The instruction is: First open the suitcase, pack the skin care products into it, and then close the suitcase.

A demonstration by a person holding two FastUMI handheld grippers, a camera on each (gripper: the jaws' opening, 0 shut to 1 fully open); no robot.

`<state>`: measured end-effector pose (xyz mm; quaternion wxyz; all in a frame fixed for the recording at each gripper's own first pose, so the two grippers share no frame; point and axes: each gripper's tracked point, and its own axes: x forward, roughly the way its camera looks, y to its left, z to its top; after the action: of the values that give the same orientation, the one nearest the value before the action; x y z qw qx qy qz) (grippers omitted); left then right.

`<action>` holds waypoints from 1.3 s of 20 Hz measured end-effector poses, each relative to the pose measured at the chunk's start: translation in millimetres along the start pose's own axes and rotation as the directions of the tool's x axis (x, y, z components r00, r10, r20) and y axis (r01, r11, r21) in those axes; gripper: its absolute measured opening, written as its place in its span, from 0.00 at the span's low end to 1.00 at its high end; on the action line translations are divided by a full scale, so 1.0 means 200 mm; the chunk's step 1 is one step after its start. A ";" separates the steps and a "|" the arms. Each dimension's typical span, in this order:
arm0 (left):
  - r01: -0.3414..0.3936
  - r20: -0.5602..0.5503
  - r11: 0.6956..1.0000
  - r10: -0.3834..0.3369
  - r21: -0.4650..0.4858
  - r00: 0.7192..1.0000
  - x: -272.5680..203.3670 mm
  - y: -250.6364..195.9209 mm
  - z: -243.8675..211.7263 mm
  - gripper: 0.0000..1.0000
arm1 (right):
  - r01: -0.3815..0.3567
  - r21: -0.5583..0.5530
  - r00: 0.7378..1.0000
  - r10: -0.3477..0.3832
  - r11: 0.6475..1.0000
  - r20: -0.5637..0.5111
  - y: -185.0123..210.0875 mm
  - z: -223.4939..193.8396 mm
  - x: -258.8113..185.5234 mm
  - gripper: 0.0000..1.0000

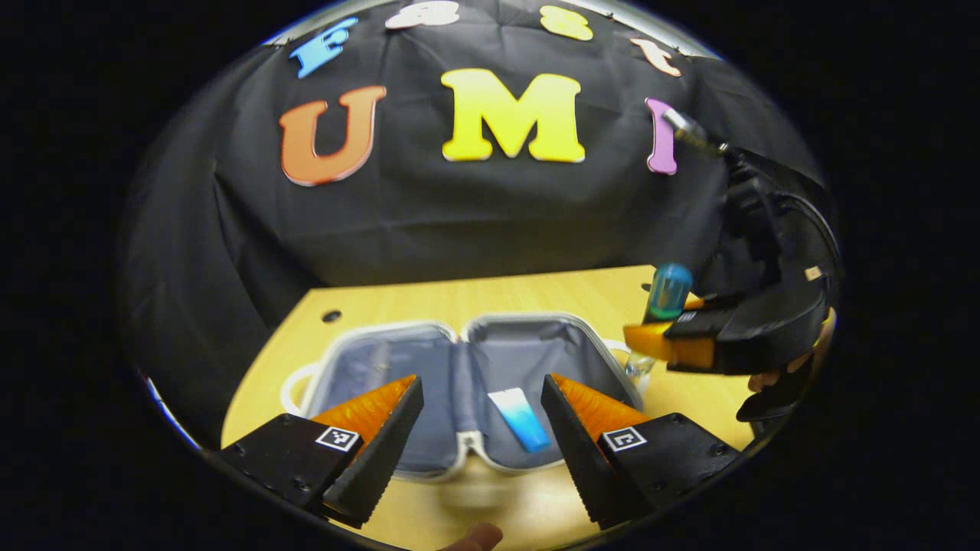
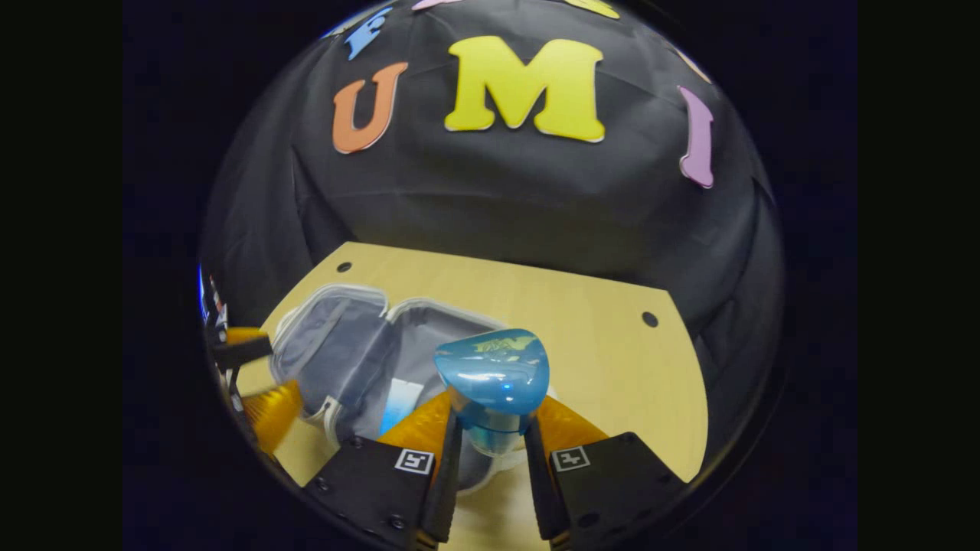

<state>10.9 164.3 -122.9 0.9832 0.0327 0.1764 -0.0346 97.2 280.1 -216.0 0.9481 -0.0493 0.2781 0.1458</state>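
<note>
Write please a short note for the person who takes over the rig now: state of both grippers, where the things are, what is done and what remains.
Left gripper: open, holding nothing, above the near edge of the suitcase.
Right gripper: shut on the blue-capped bottle, held above the table to the right of the suitcase.
Suitcase: lies open on the table, both halves flat.
Done: suitcase opened; one blue-and-white tube already lies in the right half.
Left: put the bottle in the suitcase, then close it.
</note>
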 end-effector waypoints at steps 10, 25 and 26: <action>-0.101 0.164 0.994 0.105 -0.037 0.981 -0.26 0.24 0.22 0.99 | -0.028 0.046 0.974 0.038 0.999 -0.222 0.24 -0.33 0.22 0.39; -0.148 0.095 0.983 0.158 -0.109 0.983 -0.29 0.44 0.13 0.99 | 0.074 0.117 0.932 -0.027 0.990 -0.363 0.23 -0.47 0.51 0.39; -0.161 0.082 0.981 0.170 -0.109 0.982 -0.29 0.48 0.10 0.98 | 0.075 0.123 0.930 -0.025 0.989 -0.366 0.23 -0.47 0.52 0.39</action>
<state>-29.6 260.8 -79.2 0.9901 -0.0045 0.1294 0.0549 117.6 333.7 -352.4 0.8849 -0.0181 0.4565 0.0906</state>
